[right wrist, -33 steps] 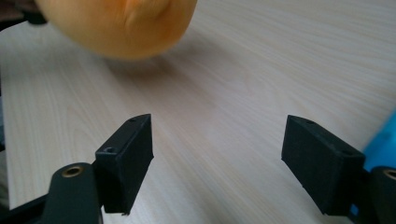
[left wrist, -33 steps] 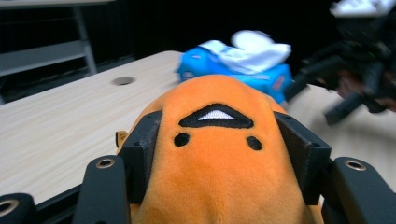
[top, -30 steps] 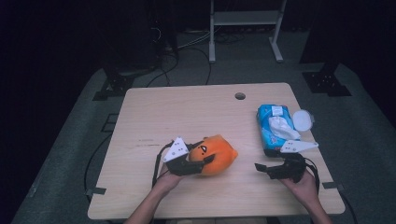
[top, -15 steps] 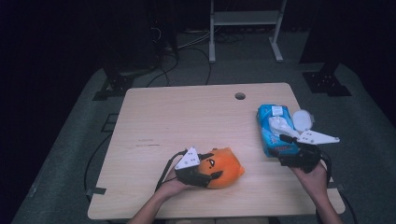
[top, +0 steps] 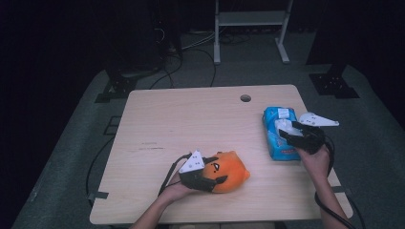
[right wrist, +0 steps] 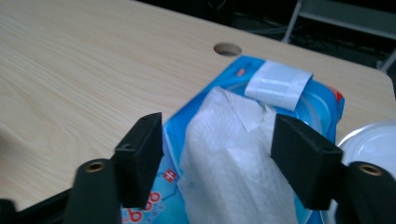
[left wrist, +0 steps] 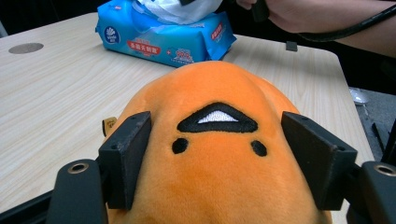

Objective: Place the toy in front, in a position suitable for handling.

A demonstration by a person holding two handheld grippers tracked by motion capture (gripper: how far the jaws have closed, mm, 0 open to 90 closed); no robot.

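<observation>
An orange plush toy (top: pixel 234 171) with a stitched face lies near the table's front edge. My left gripper (top: pixel 216 177) straddles it from the left. In the left gripper view the plush (left wrist: pixel 217 93) fills the gap between the jaws of the left gripper (left wrist: pixel 217 135), which have just been opening; its soft sides brush the pads without being squeezed. At the right lies a blue wet-wipes pack (top: pixel 274 148) with a white wipe (right wrist: pixel 229 154) sticking out. My right gripper (right wrist: pixel 217 158) has just been closing around that wipe, with gaps on both sides.
The wooden table (top: pixel 191 124) has a round cable hole (top: pixel 245 98) at the back. A white round lid (right wrist: pixel 373 144) sits right of the pack. Beyond the table are a dark floor, cables and a metal rack (top: pixel 250 19).
My right gripper moved forward from the table's front right onto the wipes pack and its jaws narrowed. The left gripper and plush shifted right and nearer, and the left jaws opened wider.
</observation>
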